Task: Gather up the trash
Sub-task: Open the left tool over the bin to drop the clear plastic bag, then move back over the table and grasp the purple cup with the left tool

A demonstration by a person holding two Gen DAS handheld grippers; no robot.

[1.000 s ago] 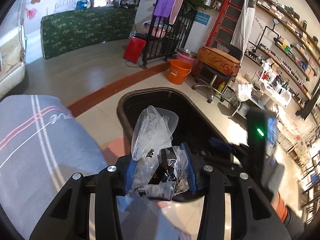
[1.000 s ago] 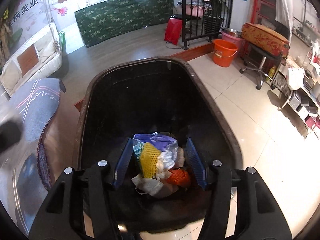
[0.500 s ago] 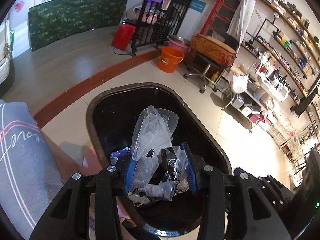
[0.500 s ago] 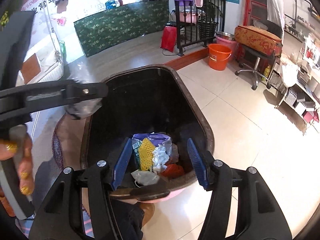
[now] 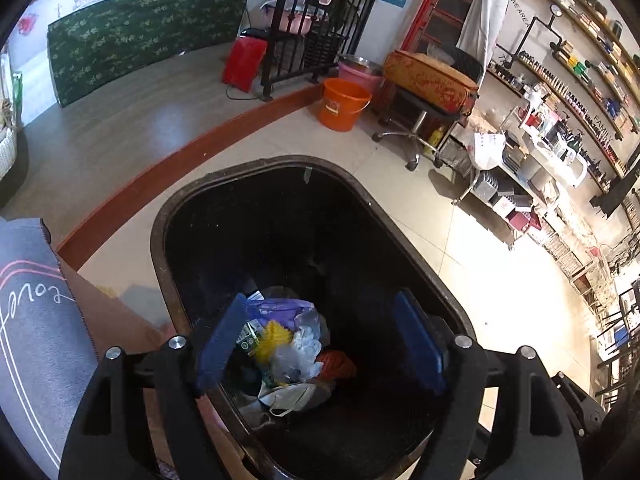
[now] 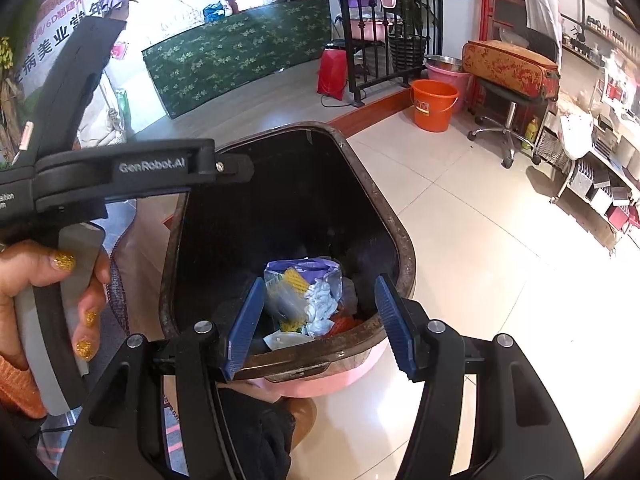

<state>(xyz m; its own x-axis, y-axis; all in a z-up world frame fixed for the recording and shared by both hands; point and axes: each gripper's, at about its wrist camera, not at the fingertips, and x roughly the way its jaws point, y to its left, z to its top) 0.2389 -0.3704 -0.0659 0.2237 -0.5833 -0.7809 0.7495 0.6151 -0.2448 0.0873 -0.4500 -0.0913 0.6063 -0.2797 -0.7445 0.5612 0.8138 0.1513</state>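
Trash point(image 5: 292, 344) lies in the bin point(image 5: 168, 216) below both tongs: left point(image 5: 320, 344) opening, right point(image 6: 320, 320) wide, empty.

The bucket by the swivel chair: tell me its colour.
Orange. The bucket shows best in the left wrist view, standing on the tiled floor next to a pink basin.

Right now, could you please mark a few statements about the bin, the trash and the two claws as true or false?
1. The left claw grips a clear plastic bag. False: its jaws are opening with nothing between them.
2. The bin already holds trash. True.
3. The orange bucket stands inside the bin. False: it stands on the floor beyond it.
4. The right claw is empty. True.
5. A hand holds the left claw's handle in the right wrist view. True.
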